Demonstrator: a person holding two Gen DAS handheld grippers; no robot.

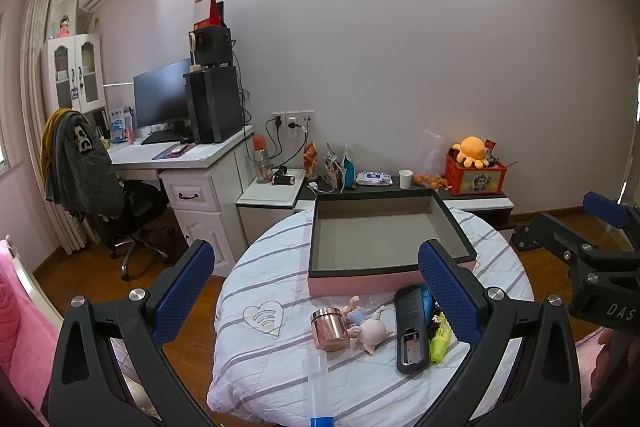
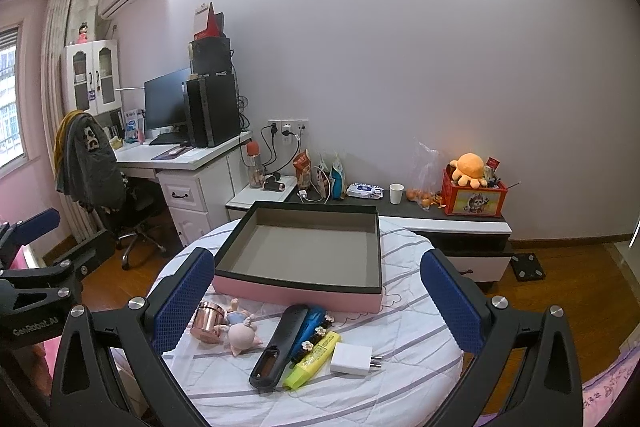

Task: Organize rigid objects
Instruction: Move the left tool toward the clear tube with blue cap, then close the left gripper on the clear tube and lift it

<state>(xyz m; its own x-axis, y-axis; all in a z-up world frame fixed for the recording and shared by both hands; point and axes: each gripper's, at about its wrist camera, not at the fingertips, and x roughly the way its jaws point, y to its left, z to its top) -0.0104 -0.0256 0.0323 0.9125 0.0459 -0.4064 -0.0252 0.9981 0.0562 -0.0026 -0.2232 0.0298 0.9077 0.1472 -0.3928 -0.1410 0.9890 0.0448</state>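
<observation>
A pink box with a grey inside (image 1: 380, 243) (image 2: 304, 255) stands empty on the round striped table (image 1: 280, 359) (image 2: 400, 331). In front of it lie a copper jar (image 1: 329, 327) (image 2: 208, 321), a pig figure (image 1: 370, 331) (image 2: 241, 337), a black remote (image 1: 411, 327) (image 2: 280, 345), a blue pen (image 2: 310, 325), a yellow highlighter (image 1: 440, 339) (image 2: 312, 359) and a white charger (image 2: 354, 358). My left gripper (image 1: 316, 291) is open above the jar and pig. My right gripper (image 2: 316, 303) is open above the remote; it also shows in the left wrist view (image 1: 600, 247).
A low cabinet (image 2: 440, 223) behind the table holds snack bags, a paper cup (image 2: 396, 193) and a red toy box (image 2: 474, 199). A white desk (image 1: 184, 163) with a monitor and an office chair (image 1: 104, 195) stands at the left. A pink bed edge (image 1: 24, 327) is nearby.
</observation>
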